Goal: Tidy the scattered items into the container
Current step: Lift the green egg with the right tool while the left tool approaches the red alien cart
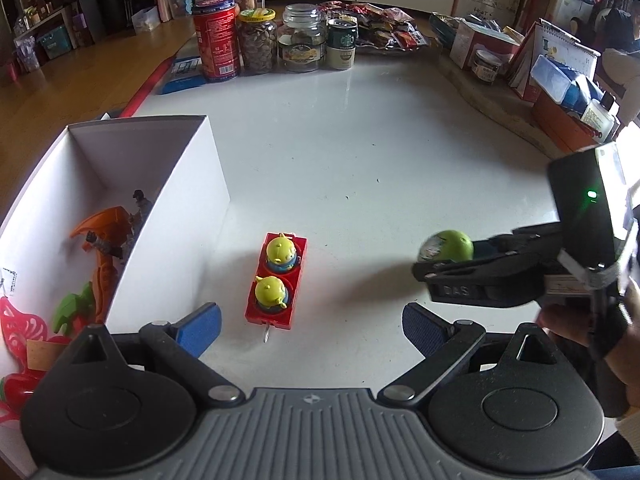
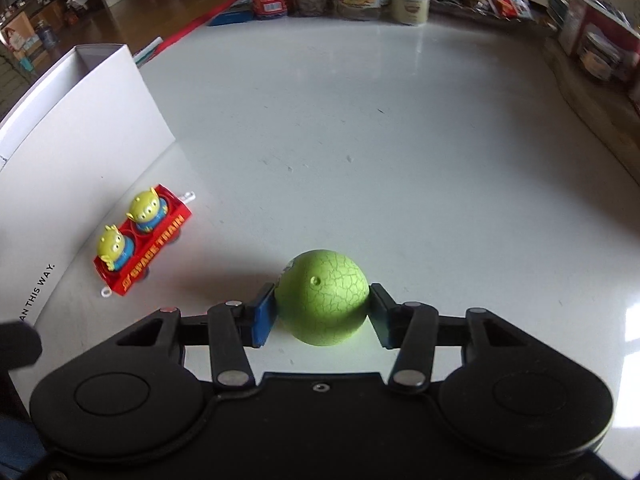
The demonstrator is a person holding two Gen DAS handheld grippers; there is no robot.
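red toy wagon (image 2: 144, 246): "SPACE TRAIN" | white box (image 2: 80, 128): "THIS WAY." | right tool (image 1: 444, 258): "DAS"

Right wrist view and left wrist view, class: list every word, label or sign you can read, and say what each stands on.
"SPACE TRAIN": side of the red toy train wagon with two green alien figures.
"AN THIS WAY.": outer wall of the white cardboard box, start cut off.
"DAS": side of the black right gripper.
Round green logo: green-and-cream can; its lettering is too small to read.
Red can, jars, packets: print too blurred.
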